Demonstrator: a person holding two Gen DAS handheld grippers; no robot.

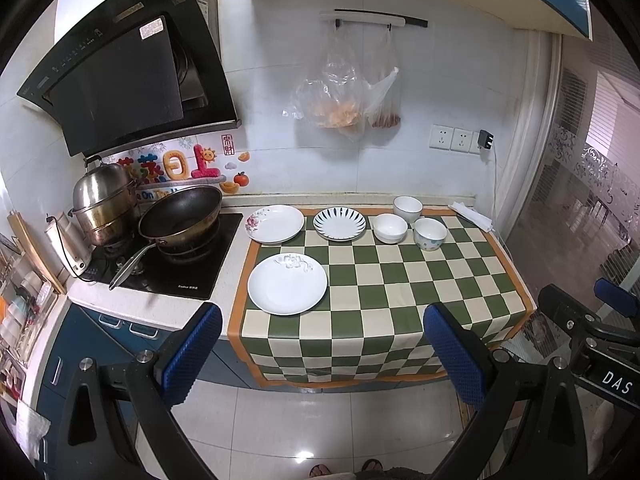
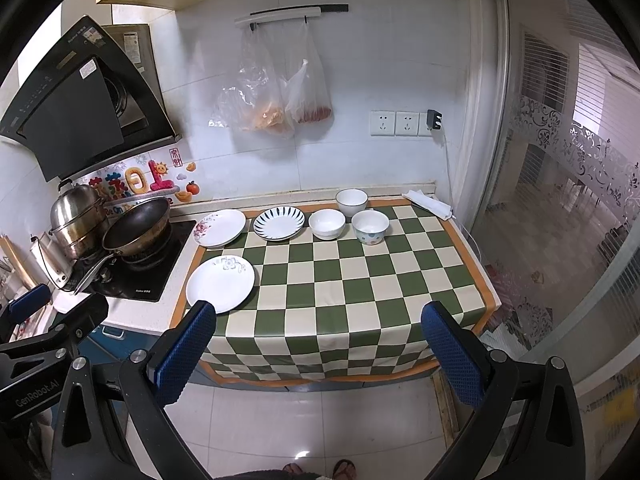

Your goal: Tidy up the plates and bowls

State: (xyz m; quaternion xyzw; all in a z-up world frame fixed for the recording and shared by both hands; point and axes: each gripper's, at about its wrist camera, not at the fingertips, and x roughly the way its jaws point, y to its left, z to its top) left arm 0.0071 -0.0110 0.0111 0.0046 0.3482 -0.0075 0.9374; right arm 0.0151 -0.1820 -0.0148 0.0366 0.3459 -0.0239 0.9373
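Three plates lie on the counter: a white plate [image 1: 287, 284] [image 2: 220, 284] at the front left, a flowered plate [image 1: 275, 224] [image 2: 220, 227] behind it, and a blue-striped plate [image 1: 339, 223] [image 2: 279, 223]. Three bowls stand to the right: a white bowl [image 1: 390, 228] [image 2: 327, 223], a taller white bowl [image 1: 407, 208] [image 2: 351, 201] at the back, and a patterned bowl [image 1: 430, 233] [image 2: 370, 227]. My left gripper [image 1: 322, 356] and my right gripper [image 2: 320, 354] are both open and empty, held back over the floor in front of the counter.
A green checked cloth [image 1: 384, 280] [image 2: 344, 280] covers the counter and hangs over its front edge. A stove with a wok [image 1: 180, 216] [image 2: 136, 224] and a steel steamer pot [image 1: 102, 200] stands at the left. A folded white cloth [image 2: 428, 202] lies at the back right. A glass door stands to the right.
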